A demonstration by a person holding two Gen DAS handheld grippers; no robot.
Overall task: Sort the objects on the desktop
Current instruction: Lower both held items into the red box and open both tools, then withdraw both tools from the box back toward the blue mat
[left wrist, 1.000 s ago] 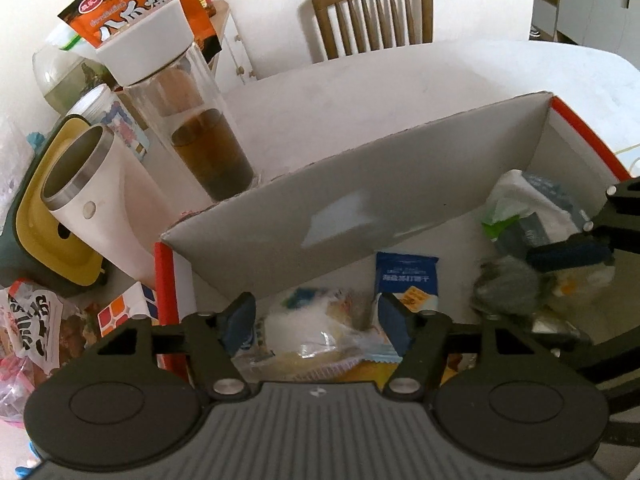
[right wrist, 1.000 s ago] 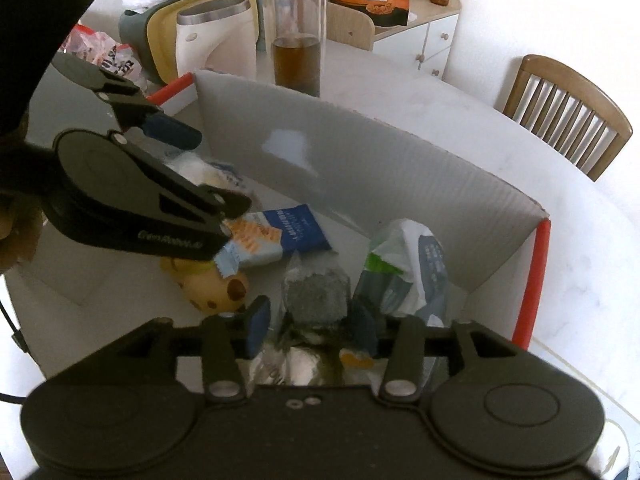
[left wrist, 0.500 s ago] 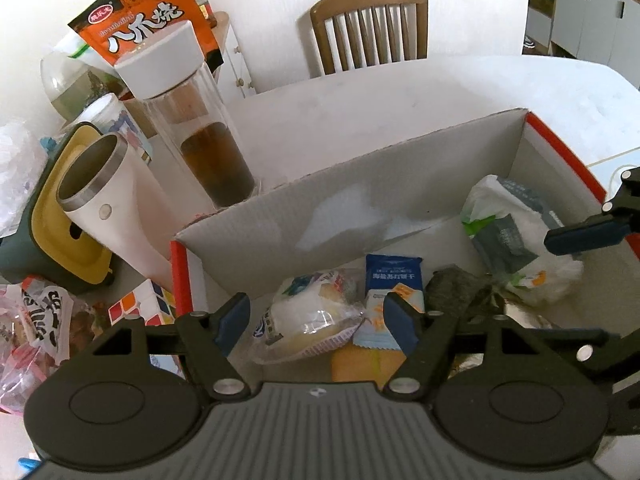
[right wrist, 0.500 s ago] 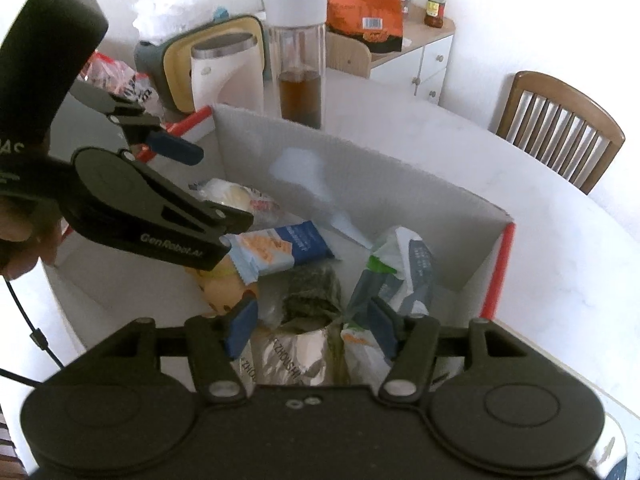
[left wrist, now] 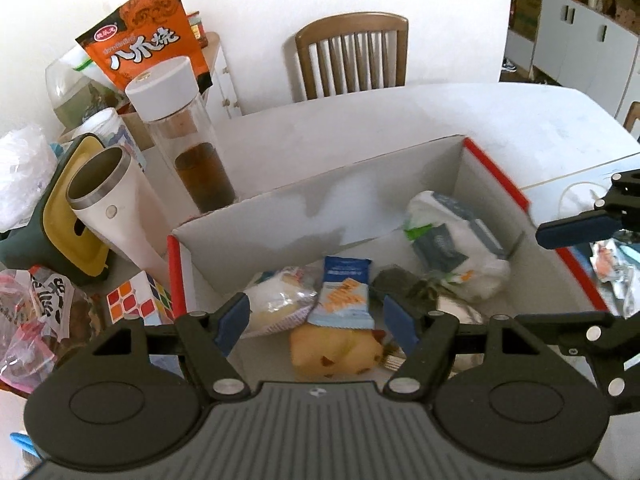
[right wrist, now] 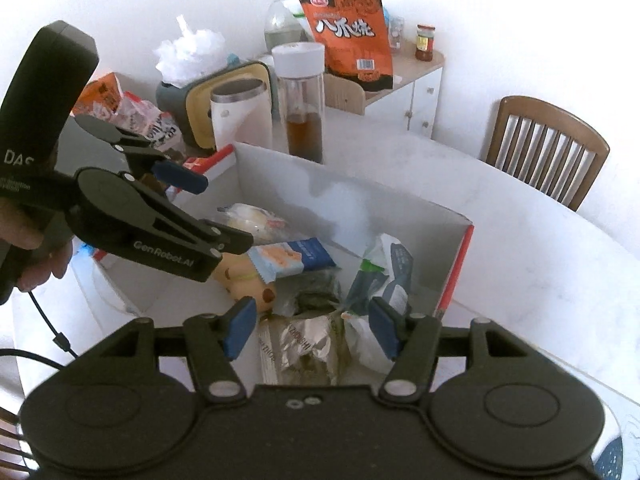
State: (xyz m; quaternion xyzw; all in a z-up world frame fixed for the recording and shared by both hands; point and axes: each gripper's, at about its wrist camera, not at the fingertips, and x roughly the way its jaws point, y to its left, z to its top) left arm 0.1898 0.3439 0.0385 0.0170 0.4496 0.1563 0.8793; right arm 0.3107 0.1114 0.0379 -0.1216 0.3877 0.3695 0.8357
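Two claws (left wrist: 316, 322) (right wrist: 310, 328) apart, empty | cube (left wrist: 138, 298) left view only | foil packet (right wrist: 306, 346), maybe snack

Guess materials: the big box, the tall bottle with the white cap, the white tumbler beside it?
Box: looks like cardboard, matte grey-white inside, red outside; thin folded walls. Tall bottle: clear glass or hard plastic, brown liquid visible through it; cap matte white. Tumbler: glossy white body, brushed-metal rim, probably steel.

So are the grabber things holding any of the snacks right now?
No. The left gripper and the right gripper are both empty above the box. The left jaws are opening, with nothing between them.
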